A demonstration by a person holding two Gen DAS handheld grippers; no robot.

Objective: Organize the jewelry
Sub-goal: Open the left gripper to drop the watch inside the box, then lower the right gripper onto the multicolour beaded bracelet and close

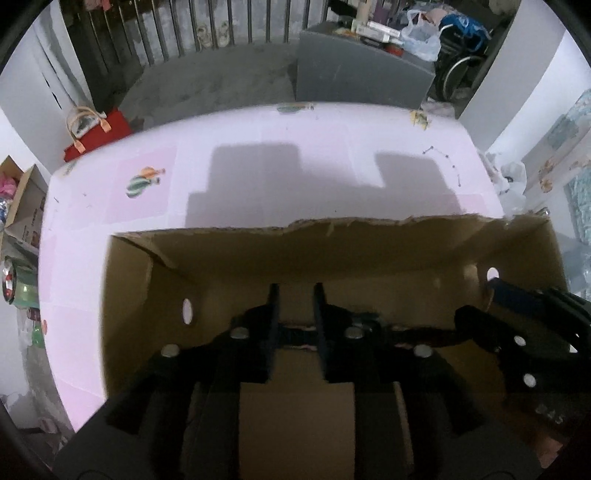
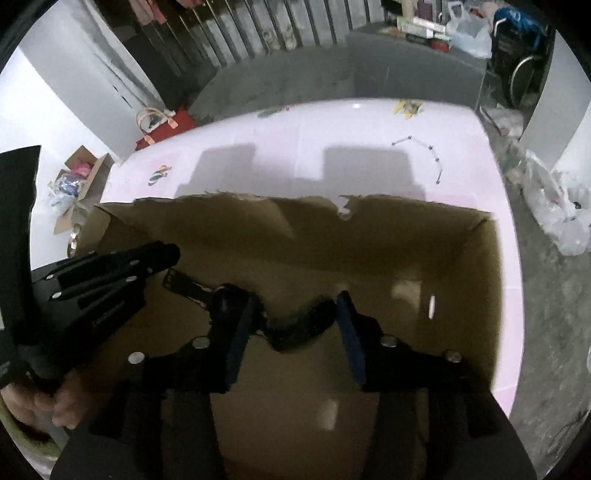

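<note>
Red handbag (image 1: 96,133) – floor, grey cabinet (image 1: 364,74), plastic bag (image 1: 421,35)

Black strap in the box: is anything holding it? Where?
Seemingly nothing: the long black strap lies loose in the brown cardboard box; left gripper and right gripper both gape open.

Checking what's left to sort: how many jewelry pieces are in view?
2. A dark strap lies in the cardboard box between the right gripper's fingers; a beaded chain lies on the pink table beyond the box. More may be hidden inside the box.
</note>
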